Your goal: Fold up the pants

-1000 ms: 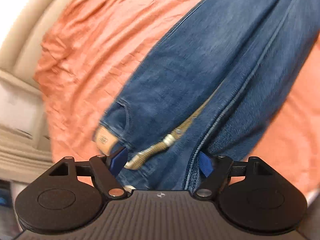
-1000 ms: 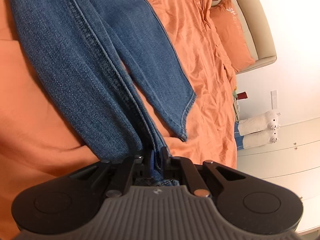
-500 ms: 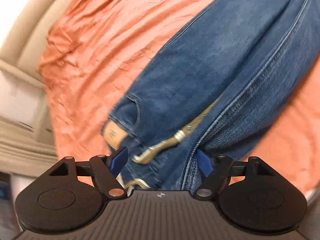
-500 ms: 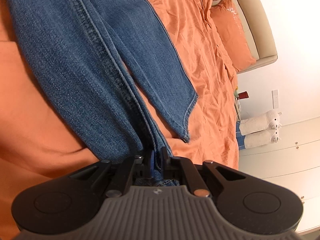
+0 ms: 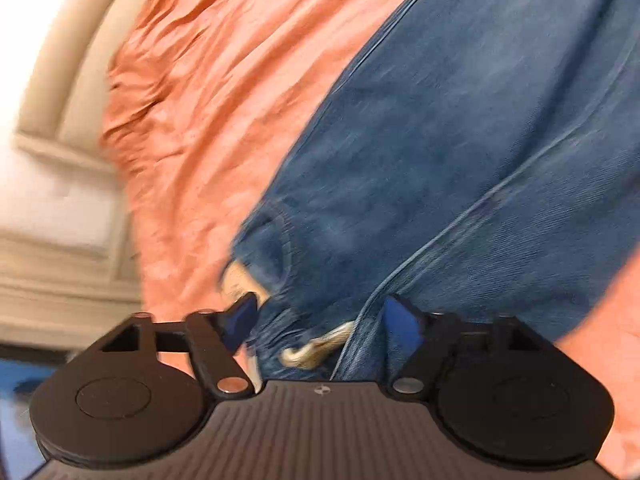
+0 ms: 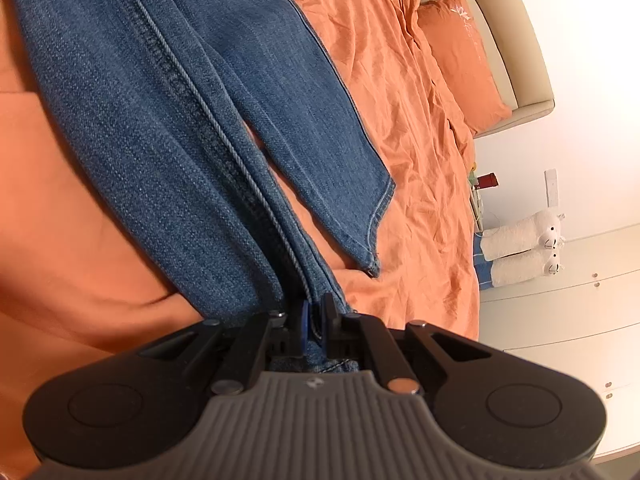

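On the bed's orange sheet (image 6: pixel 404 92) lie the blue jeans (image 6: pixel 168 112), legs stretched toward the orange pillow (image 6: pixel 464 56). At the waistband end the left tool (image 5: pixel 320 316) stands with its blue pads spread wide — denim and a tan drawstring (image 5: pixel 316 350) sit between them, ungripped. The right tool (image 6: pixel 314 320) is pinched tight on a seamed edge of one leg — its hem (image 6: pixel 376 224) rests on the sheet.

Warm even indoor light, left wrist view motion-blurred, right wrist view sharp, fisheye-curved edges
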`<state>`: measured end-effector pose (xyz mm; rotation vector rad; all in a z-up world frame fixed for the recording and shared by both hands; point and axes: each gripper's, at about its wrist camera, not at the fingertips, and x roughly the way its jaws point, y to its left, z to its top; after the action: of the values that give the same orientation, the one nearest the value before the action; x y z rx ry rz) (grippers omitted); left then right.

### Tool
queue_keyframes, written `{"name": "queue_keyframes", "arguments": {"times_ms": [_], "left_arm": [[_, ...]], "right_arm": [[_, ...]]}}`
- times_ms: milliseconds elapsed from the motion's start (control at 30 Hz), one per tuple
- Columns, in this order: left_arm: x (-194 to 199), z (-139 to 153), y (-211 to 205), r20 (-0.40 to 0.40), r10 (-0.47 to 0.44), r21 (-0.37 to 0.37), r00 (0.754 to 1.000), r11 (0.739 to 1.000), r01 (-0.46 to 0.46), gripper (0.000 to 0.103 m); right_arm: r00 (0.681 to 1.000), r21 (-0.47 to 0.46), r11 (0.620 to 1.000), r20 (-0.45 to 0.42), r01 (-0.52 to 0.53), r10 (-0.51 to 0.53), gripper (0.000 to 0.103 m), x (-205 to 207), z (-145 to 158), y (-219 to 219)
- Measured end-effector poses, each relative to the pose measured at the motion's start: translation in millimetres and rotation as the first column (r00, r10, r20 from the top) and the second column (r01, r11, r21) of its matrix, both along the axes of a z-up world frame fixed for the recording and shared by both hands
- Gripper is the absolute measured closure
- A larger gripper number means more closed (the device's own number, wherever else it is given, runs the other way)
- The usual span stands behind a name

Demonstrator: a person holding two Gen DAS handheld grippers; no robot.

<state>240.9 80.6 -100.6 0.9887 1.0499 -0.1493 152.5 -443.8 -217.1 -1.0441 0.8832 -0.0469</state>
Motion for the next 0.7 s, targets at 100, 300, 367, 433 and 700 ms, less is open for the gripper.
{"name": "queue_keyframes", "arguments": {"times_ms": [100, 300, 367, 433, 700], "left_arm": [[-19, 18, 6, -0.103, -0.068, -0.011, 0.992, 0.998, 0.067, 0.022], [-74, 27, 9, -0.097, -0.129, -0.003, 0.987, 0.992, 0.13, 0.025], [-86, 27, 12, -0.059, -0.101, -0.023, 0.993, 0.995, 0.1, 0.023], [-100, 15, 10, -0.022, -0.083, 0.022, 0.996, 0.996, 0.084, 0.024], [-108, -30, 5, 0.171, -0.063, 0.141, 0.983, 0.989, 0.039, 0.073]], "right_arm": [[1.0, -0.004, 1.0, -0.002, -0.007, 0.007, 0.103, 0, -1, 0], [1.0, 0.01, 1.0, 0.006, 0.001, -0.001, 0.103, 1, -3, -1], [1.0, 0.009, 1.0, 0.006, -0.003, 0.003, 0.103, 0, -4, -2], [1.0, 0.009, 1.0, 0.006, -0.003, 0.003, 0.103, 0, -4, -2], [1.0, 0.0, 1.0, 0.005, 0.004, -0.004, 0.103, 0, -2, 0]]}}
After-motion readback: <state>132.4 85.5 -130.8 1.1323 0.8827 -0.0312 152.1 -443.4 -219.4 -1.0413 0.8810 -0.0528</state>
